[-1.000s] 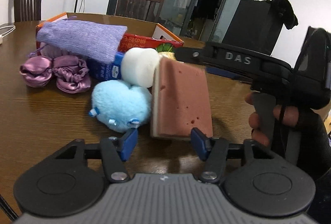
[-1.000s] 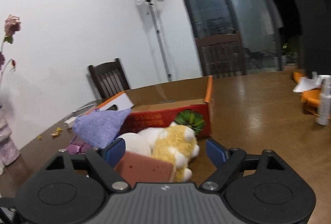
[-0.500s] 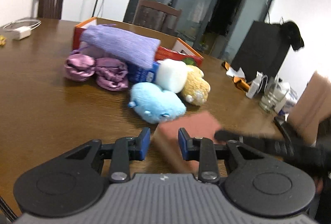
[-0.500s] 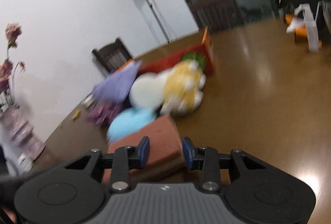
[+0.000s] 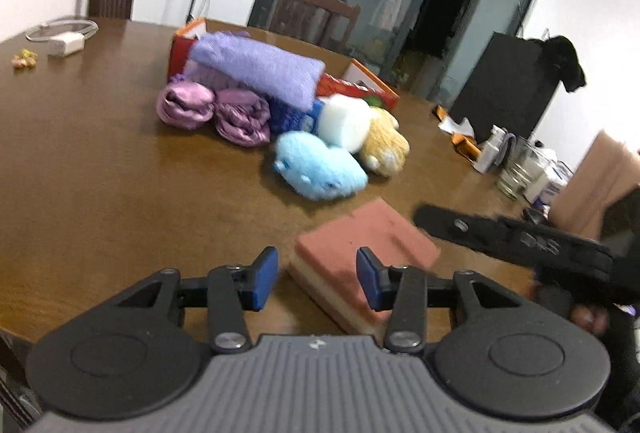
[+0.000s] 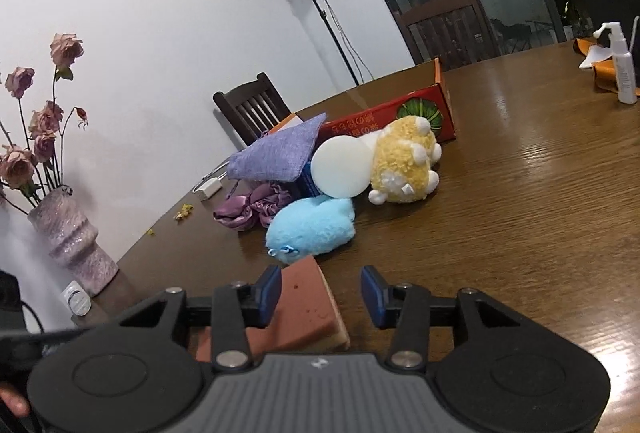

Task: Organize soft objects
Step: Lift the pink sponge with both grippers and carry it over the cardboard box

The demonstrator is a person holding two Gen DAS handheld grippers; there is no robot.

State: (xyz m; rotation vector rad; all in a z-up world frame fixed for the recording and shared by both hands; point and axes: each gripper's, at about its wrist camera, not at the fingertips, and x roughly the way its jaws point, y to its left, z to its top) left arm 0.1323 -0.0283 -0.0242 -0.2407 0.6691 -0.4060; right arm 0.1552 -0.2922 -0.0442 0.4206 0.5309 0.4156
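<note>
From my left gripper (image 5: 317, 275), tilted down at the wooden table (image 5: 100, 173), the sponge (image 5: 362, 253) lies flat, its near corner between my parted blue pads, which have just been opening; they seem clear of it. My right gripper (image 5: 508, 237) reaches in from the right.

From my right gripper (image 6: 320, 291), also just opening, the sponge (image 6: 300, 309) sits by the left pad, untouched. Farther off lies the blue plush (image 6: 312, 225).
</note>
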